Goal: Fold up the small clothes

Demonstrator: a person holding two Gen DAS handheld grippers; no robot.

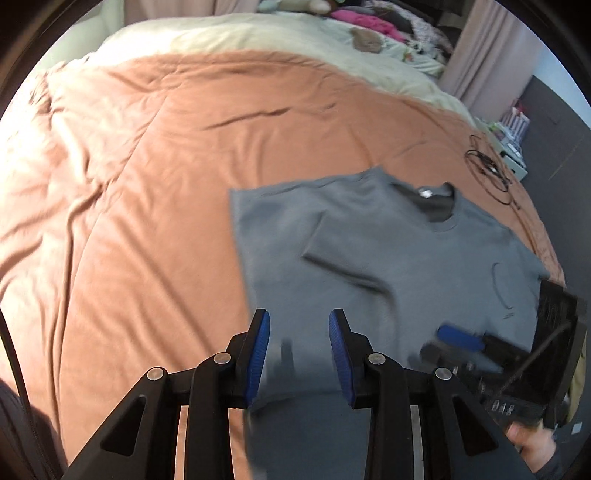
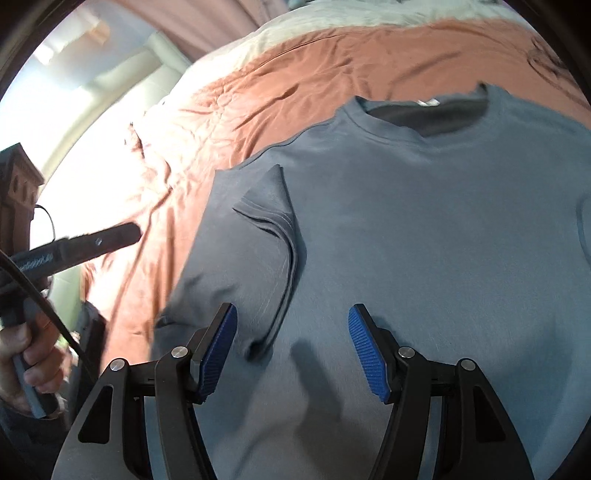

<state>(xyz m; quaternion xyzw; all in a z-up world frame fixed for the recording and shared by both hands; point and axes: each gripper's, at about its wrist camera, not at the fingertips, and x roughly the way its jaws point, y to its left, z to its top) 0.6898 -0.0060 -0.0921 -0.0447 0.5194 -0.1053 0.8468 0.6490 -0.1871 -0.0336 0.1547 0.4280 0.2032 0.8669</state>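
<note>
A grey-blue T-shirt [image 1: 388, 258] lies flat on the orange bedspread [image 1: 147, 184], collar at the far side. Its left sleeve [image 2: 269, 221] is folded inward over the body. My left gripper [image 1: 299, 347] is open and empty above the shirt's lower left part. My right gripper [image 2: 291, 347] is open and empty over the shirt's [image 2: 424, 240] lower middle, beside the folded sleeve. The right gripper also shows in the left wrist view [image 1: 461, 338], and the left gripper shows at the left in the right wrist view [image 2: 110, 240].
A cream blanket [image 1: 258, 33] covers the far end of the bed, with a pile of colourful clothes [image 1: 369, 18] behind it. A black cable [image 1: 487, 166] lies on the bedspread near the right edge. Pink curtains [image 1: 487, 55] hang at the right.
</note>
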